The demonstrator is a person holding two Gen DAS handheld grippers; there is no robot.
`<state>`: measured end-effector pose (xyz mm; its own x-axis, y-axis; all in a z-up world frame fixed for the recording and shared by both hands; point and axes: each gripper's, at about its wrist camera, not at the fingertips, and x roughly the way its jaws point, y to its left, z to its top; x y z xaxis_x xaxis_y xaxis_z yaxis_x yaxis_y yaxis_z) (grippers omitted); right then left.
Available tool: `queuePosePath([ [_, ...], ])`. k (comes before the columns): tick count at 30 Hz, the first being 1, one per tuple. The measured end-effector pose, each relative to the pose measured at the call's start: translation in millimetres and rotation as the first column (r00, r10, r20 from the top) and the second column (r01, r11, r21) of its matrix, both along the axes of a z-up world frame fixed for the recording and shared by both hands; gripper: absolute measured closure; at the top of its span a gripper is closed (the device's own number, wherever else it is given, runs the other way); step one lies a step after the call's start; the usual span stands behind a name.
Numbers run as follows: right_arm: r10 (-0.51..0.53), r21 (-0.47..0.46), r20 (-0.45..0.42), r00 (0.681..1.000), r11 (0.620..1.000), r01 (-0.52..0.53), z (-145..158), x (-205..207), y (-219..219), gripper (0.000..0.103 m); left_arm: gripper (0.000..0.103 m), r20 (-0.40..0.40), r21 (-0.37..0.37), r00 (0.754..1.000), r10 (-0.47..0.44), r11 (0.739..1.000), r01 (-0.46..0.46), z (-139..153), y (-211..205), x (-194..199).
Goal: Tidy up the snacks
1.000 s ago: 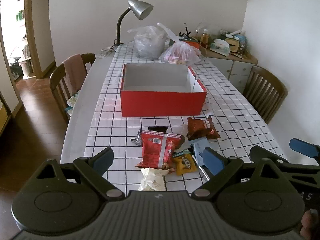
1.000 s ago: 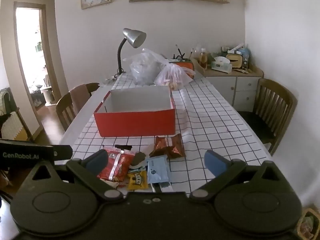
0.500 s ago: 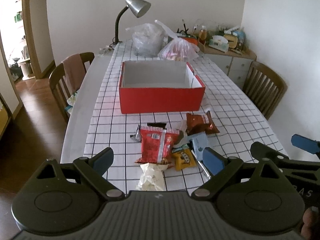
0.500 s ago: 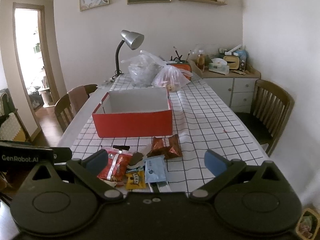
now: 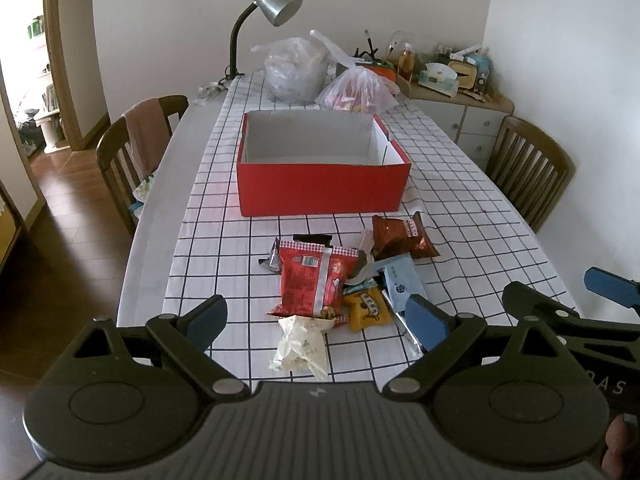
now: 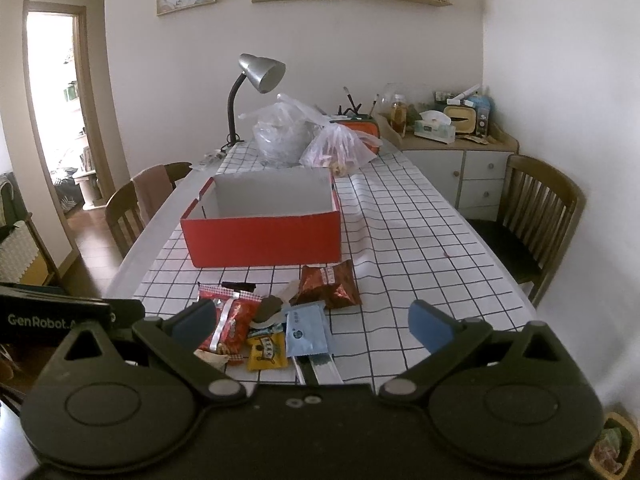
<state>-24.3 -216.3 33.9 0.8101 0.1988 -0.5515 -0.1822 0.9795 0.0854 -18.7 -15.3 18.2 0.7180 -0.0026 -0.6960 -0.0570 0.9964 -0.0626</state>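
Both the left hand-held gripper (image 5: 316, 320) and right hand-held gripper (image 6: 310, 320) are released, holding nothing. Snack packets (image 5: 316, 280) lie near the bench's (image 5: 480, 248) front edge, before the red box (image 5: 320, 188).

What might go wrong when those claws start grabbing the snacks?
The packets overlap: the red packet lies partly on its neighbours, so the open left gripper may drag the yellow packet along. The white wrapper lies near the table edge and might get pushed off.
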Motion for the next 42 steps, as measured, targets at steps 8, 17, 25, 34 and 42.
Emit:
queuePosePath([
  [8,-0.001,-0.002,0.002,1.000,1.000,0.001,0,0,0,0.001,0.007,-0.001,0.000,1.000,0.000,1.000,0.000,0,0,0],
  [17,0.000,-0.003,0.001,1.000,1.000,0.000,0,0,0,0.001,0.007,-0.007,0.001,1.000,-0.001,1.000,0.001,-3,-3,-1],
  [25,0.003,0.000,0.002,1.000,1.000,-0.003,-1,-1,-2,0.001,0.007,-0.009,0.001,1.000,-0.001,1.000,0.001,-4,-3,-1],
  [34,0.012,-0.005,-0.004,1.000,1.000,-0.012,-5,-1,-3,0.001,0.007,-0.023,-0.005,1.000,-0.002,1.000,0.002,-6,-3,5],
  [42,0.031,-0.032,-0.017,0.999,0.999,-0.032,-11,8,-2,0.001,0.007,-0.053,-0.026,0.999,-0.006,1.000,0.005,-19,0,19],
])
